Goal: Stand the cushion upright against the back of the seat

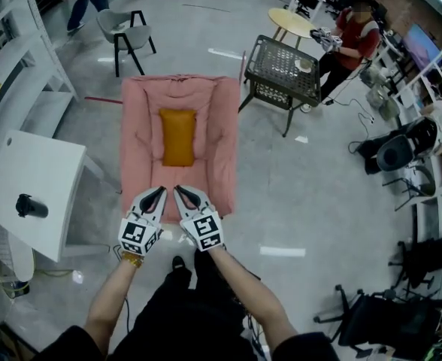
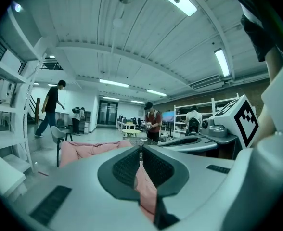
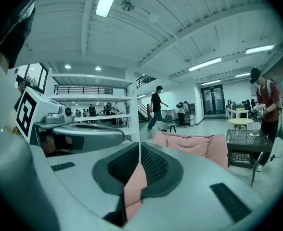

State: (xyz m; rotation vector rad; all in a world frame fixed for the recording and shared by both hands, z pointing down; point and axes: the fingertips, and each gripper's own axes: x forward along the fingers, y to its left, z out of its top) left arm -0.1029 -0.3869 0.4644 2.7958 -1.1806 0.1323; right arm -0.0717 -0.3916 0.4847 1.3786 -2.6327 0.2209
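Note:
An orange cushion (image 1: 177,137) lies flat in the middle of a pink padded seat (image 1: 138,126) on the floor. The seat's back rest is at its far end. My left gripper (image 1: 161,192) and right gripper (image 1: 179,190) hang side by side over the seat's near edge, short of the cushion. Both are shut with nothing in them. In the left gripper view the shut left gripper (image 2: 141,150) points level over the pink seat (image 2: 83,148). The right gripper view shows the right gripper (image 3: 140,148) likewise, with the seat (image 3: 189,143) ahead. The cushion is hidden in both gripper views.
A black mesh table (image 1: 281,70) stands at the seat's far right, a grey chair (image 1: 127,28) behind it. A white table (image 1: 37,190) with a black object stands at the left, beside white shelving. A person in red (image 1: 356,32) sits far right, by a round table (image 1: 290,21).

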